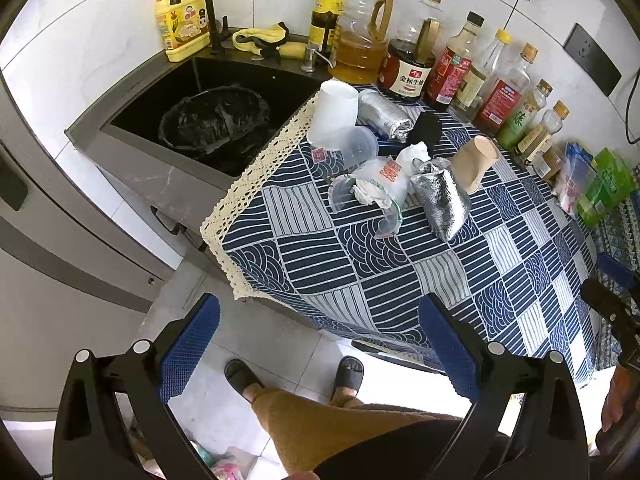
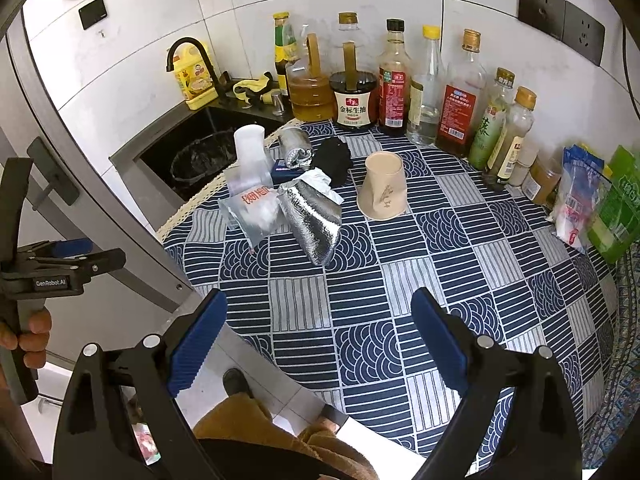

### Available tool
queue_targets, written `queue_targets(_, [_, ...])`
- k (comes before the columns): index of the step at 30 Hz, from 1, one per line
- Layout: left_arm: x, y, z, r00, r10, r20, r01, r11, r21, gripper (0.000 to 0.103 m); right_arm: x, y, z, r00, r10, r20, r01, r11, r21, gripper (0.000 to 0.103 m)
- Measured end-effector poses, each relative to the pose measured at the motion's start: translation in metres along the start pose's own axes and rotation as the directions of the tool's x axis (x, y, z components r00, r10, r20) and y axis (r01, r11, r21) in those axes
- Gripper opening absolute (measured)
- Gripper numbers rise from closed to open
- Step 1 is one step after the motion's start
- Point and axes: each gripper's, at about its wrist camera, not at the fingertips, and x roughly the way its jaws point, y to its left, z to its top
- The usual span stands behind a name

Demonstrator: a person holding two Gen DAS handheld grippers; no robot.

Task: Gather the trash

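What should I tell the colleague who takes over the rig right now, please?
Left gripper: open, empty, held off the table's near edge.
Right gripper: open, empty, above the near part of the tablecloth.
Trash, all on the cloth: paper cup upside down, standing apart; foil bag, foil roll, white cup, clear printed bag, crumpled paper and a black item heaped together near the sink side.
Bin with black liner sits in the sink.
Done: nothing picked up, as far as shows.
Left: move every piece into the bin.
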Motion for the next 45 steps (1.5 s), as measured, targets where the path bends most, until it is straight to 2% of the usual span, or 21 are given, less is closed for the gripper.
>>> queue_targets(14, [-0.009, -0.004, -0.005, 1.0, 0.013, 0.01, -0.013, 1.0, 0.015, 0.096, -0.001, -0.001, 0.001, 1.0, 0.015, 0.008, -0.015, 1.0, -0.007, 0.092])
queue_targets(29, [-0.025, 0.002, -0.013, 0.999, 0.026, 0.029, -0.025, 0.999, -0.028, 0.096, 0.002, -0.006, 0.0, 0.999, 0.037, 0.009, -0.037, 0.999, -0.008, 0.092])
queue_targets(41, [-0.031, -0.011, 0.007, 0.998, 0.052, 0.03, -0.05, 0.998, -0.043, 0.096, 0.016, -0.016, 0.013, 0.997, 0.076, -0.023, -0.076, 0.997, -0.003, 0.092])
queue_targets(45, [-0.032, -0.019, 0.016, 0.998, 0.065, 0.026, -0.064, 0.998, -0.02, 0.096, 0.028, -0.015, 0.026, 0.996, 0.08, -0.04, -0.082, 0.995, -0.05, 0.092])
